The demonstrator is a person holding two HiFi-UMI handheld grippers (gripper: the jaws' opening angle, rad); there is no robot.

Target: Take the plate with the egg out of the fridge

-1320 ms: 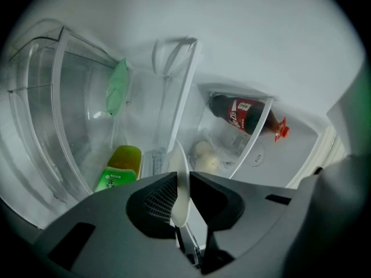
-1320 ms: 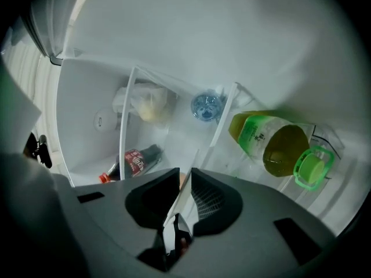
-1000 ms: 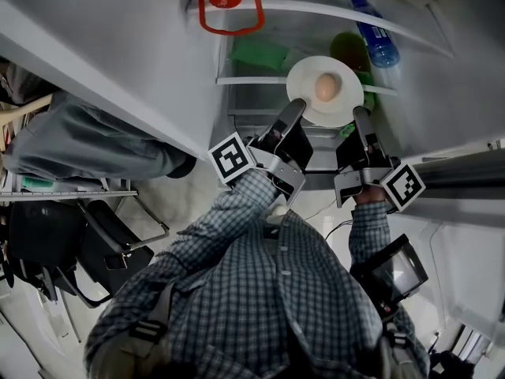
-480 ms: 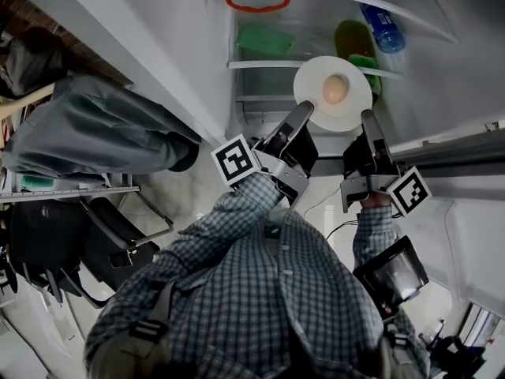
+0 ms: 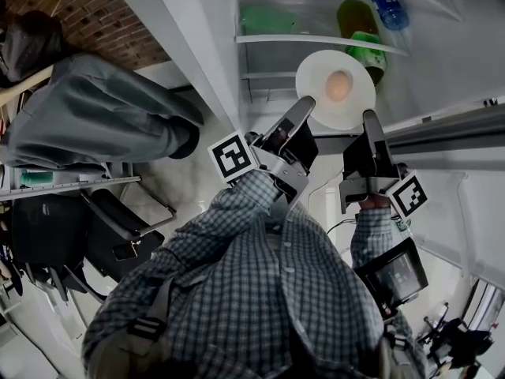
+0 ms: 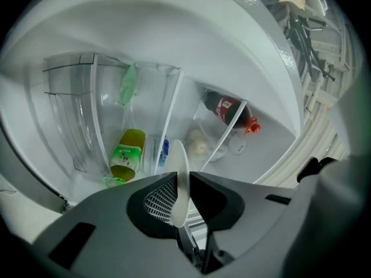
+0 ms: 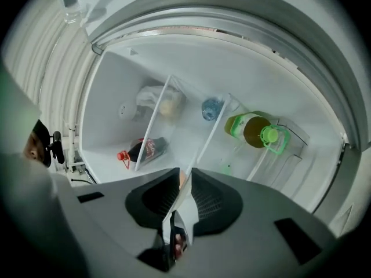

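Note:
A white plate [image 5: 352, 106] carrying a brown egg [image 5: 338, 85] hangs just in front of the open fridge. My left gripper [image 5: 306, 105] is shut on the plate's left rim and my right gripper [image 5: 368, 118] is shut on its right rim. In the left gripper view the plate [image 6: 179, 178] shows edge-on, clamped between the jaws of the left gripper [image 6: 181, 185]. The right gripper view has the same rim [image 7: 184, 197] pinched in the right gripper [image 7: 185, 181], with a sliver of the egg [image 7: 182, 179] beside it.
Inside the fridge, a glass shelf [image 5: 316, 42] holds a green-labelled bottle [image 5: 363, 42], a blue bottle [image 5: 384, 6] and a green packet [image 5: 267, 18]. A cola bottle [image 6: 232, 110] lies lower down. The fridge door [image 5: 189, 54] stands open at left; a person's grey sleeve [image 5: 95, 125] is behind it.
Both grippers have drawn the plate with the egg back out of the fridge, away from the shelves. The red-handled item at the top has slid out of view.

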